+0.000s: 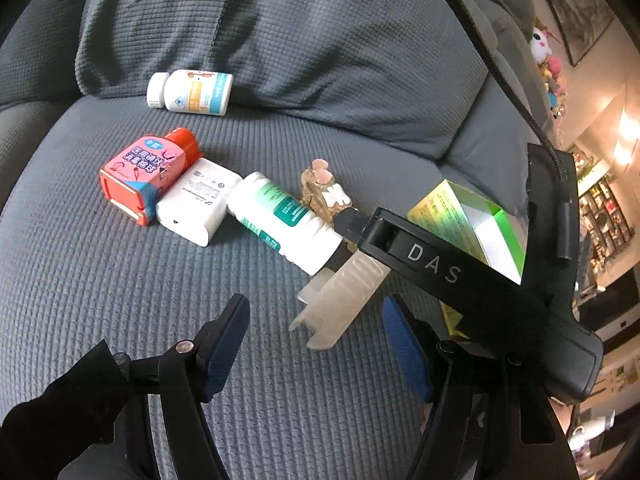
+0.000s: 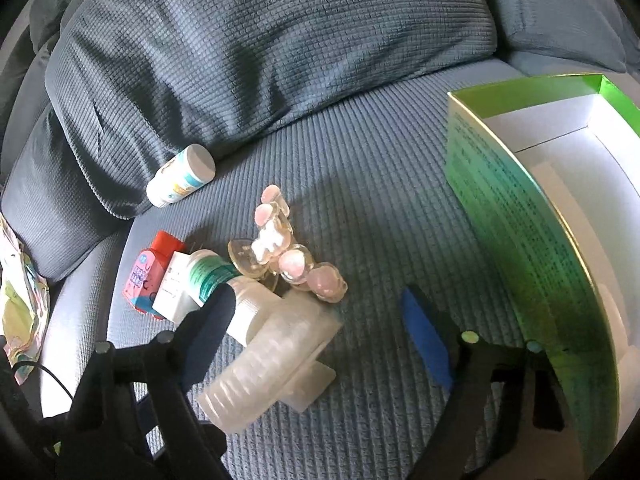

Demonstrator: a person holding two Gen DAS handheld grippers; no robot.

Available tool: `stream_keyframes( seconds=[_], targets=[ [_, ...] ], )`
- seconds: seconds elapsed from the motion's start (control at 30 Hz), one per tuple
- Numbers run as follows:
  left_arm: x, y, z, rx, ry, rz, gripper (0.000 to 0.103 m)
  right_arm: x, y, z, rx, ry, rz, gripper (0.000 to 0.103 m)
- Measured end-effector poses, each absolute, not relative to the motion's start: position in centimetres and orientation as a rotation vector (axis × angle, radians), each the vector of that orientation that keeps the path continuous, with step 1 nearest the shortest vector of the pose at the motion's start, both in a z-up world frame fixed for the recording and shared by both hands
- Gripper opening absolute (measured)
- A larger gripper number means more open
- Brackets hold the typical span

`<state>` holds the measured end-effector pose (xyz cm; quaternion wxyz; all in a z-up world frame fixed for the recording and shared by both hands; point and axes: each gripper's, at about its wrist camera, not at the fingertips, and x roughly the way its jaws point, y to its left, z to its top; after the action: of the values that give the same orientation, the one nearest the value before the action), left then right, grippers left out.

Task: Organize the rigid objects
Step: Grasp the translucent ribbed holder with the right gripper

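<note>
On a grey-blue sofa seat lie a red box (image 1: 140,176), a white power bank (image 1: 198,202), a white-and-green bottle (image 1: 284,222), a decorated hair claw (image 1: 324,192) and a translucent ribbed plastic piece (image 1: 340,300). Another white bottle (image 1: 190,92) lies by the back cushion. My left gripper (image 1: 316,340) is open and empty, just short of the plastic piece. My right gripper (image 2: 320,328) is open around the plastic piece (image 2: 276,356), its left finger (image 2: 216,312) beside the bottle's cap (image 2: 248,308). The right gripper's black body (image 1: 460,276) crosses the left wrist view.
An open green box (image 2: 516,208) with a white inside stands on the seat at the right, also in the left wrist view (image 1: 460,216). A big cushion (image 2: 260,52) lies behind the objects. A colourful wrapper (image 2: 20,300) lies at the far left. Shelves (image 1: 600,208) stand beyond the sofa.
</note>
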<state>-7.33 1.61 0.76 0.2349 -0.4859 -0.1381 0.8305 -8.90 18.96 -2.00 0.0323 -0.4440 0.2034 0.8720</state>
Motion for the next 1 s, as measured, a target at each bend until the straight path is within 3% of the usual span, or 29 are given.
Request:
stream_keyframes(
  seconds=[0.37, 0.47, 0.53, 0.8, 1.0],
  targets=[
    [-7.0, 2.2, -0.3, -1.377, -0.376, 2.267, 0.07, -9.6, 19.4, -2.5, -1.4, 0.702, 2.67, 0.08],
    [-6.9, 2.5, -0.7, -1.385, -0.384, 2.257, 0.07, -9.6, 19.2, -2.3, -1.4, 0.716, 2.682, 0.076],
    [-6.9, 2.7, -0.9, -1.387, -0.38, 2.254, 0.07, -9.5, 19.2, -2.1, -1.409, 0.732, 2.694, 0.068],
    [-6.9, 3.6, -0.8, -1.356, -0.299, 2.284, 0.035, -9.4, 18.6, -2.0, -1.437, 0.81, 2.74, 0.047],
    [-5.6, 4.9, 0.7, -1.238, -0.214, 2.286, 0.026, -9.0, 18.0, -1.5, -1.443, 0.768, 2.784, 0.039]
  ],
)
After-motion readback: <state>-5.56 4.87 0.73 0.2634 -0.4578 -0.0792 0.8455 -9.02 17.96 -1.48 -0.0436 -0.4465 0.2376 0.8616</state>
